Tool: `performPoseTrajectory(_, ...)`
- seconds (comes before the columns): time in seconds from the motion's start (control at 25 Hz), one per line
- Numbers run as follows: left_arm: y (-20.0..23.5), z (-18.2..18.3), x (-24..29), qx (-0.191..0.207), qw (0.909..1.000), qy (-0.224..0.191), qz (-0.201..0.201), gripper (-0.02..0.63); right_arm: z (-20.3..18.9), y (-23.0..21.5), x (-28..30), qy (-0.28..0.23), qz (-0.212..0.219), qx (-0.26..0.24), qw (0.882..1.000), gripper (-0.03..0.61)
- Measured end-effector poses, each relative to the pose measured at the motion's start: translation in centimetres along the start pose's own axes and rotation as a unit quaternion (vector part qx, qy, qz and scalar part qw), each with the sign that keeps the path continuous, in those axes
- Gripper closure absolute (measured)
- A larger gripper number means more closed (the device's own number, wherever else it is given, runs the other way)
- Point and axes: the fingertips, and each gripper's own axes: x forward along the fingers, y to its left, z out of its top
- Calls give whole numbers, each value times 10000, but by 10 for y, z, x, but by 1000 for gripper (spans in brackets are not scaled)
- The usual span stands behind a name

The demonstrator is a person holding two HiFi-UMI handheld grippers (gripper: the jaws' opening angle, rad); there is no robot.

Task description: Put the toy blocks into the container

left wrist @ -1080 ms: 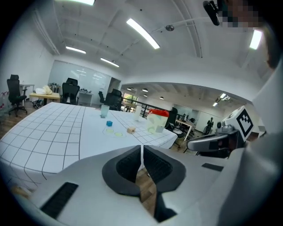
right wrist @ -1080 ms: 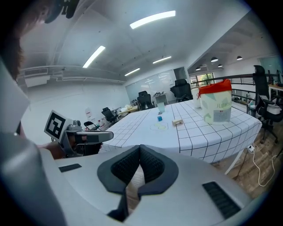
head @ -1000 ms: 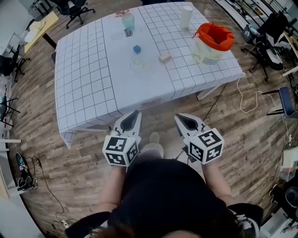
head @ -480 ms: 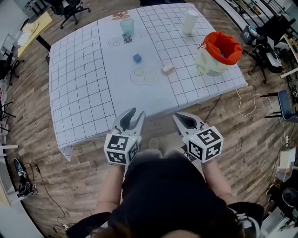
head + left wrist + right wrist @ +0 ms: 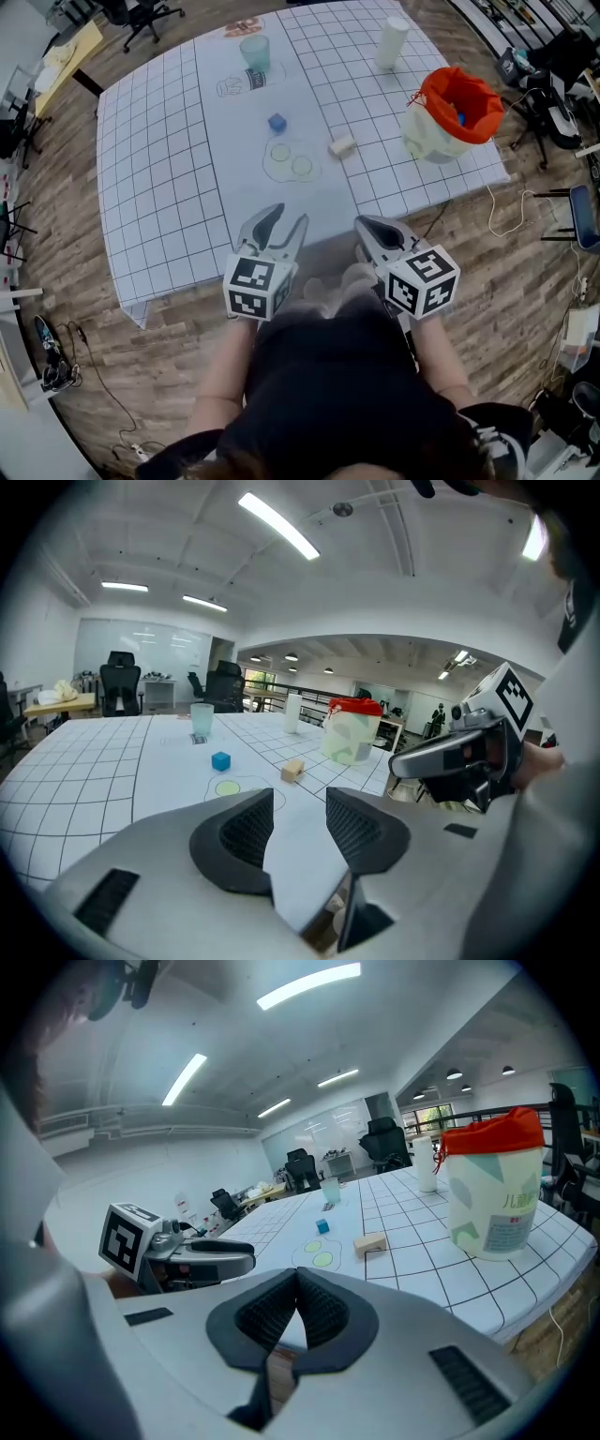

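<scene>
— Two blocks loose on the table (image 5: 159, 187), by my count. Start on the left for me.

— The left gripper (image 5: 286, 217) hangs over the table's near edge. Its jaws have just been spreading, there's a good gap between the pads now, and nothing in that gap but bare table beyond. I'd say it's opened early so it can drop straight over a block.

— Which one?

— The blue cube (image 5: 276, 123) lies well ahead of its fingertips, almost dead in line. That looks the obvious pick. Between those fingers and the cube lie two yellow-green discs (image 5: 302, 166), flat marks, printed by the look of them.

— Next along?

— The tan wooden block (image 5: 343, 146), well ahead and off to the right of the left fingers, roughly straight ahead of the right gripper (image 5: 364, 225). That one's jaws are pressed together with nothing held. It reads as idle, waiting its turn.

— And the container?

— The orange-lined container (image 5: 427, 141) stands far ahead and to the right of the right fingertips, near the table's right edge, mouth up. Something blue shows inside, probably a block already home. On that side it suits the right hand better, since the left would have to carry across.
</scene>
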Motion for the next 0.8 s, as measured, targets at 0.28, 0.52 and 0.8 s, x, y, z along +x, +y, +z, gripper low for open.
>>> performPoseTrajectory(0.28,5,14,46,-29,9999,-15,137,423,20,-43,20,134,260,-197,9994,565)
performPoseTrajectory(0.52,4,26,92,8,9996,96,247,419,32,-83,30,355,539,-244,9976,565)
performPoseTrajectory(0.8,5,23,145,372,9971,539,392,419,33,-116,49,674,852,-330,9935,565)
